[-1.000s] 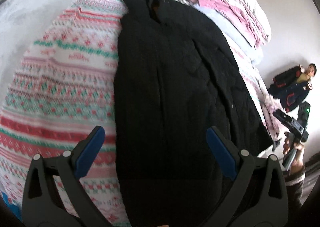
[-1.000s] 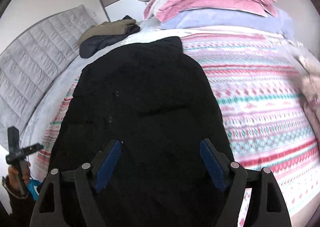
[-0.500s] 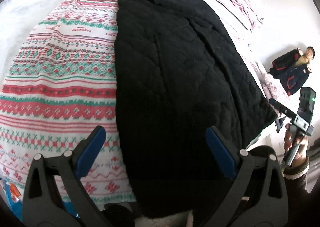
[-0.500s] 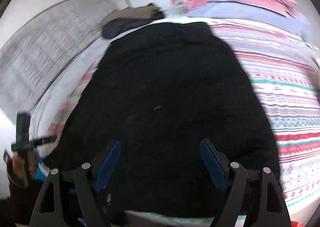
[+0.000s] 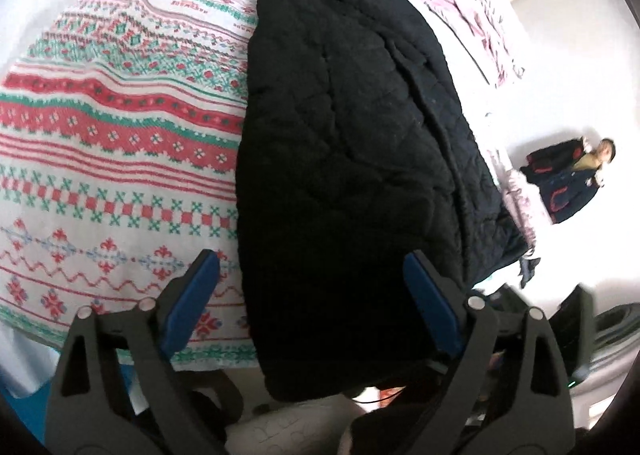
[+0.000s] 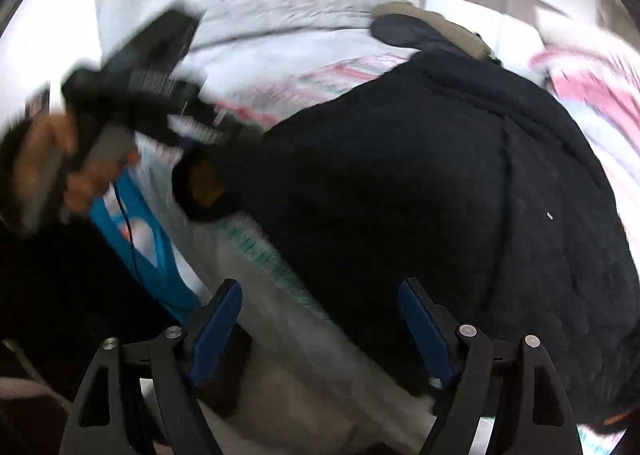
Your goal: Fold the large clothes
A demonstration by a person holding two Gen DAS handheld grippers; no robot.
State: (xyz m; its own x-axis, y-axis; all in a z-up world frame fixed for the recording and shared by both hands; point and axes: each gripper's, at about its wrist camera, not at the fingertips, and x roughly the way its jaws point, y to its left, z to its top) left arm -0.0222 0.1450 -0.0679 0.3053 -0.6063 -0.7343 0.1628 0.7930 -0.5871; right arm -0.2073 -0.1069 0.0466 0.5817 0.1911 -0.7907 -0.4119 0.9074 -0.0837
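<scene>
While both grippers' blue fingers (image 5: 190, 305) stand wide and empty, having just narrowed a little, the left gripper (image 5: 312, 305) and right gripper (image 6: 320, 327) hover over the hem end of the black quilted coat (image 5: 340, 159). It lies lengthwise on the patterned bedspread (image 5: 100, 143), narrowed with its sides seemingly folded in; folding it end to end looks still to come.

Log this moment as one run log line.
black coat: flat on patterned blanket | left gripper: open, closing | right gripper: open, closing
</scene>
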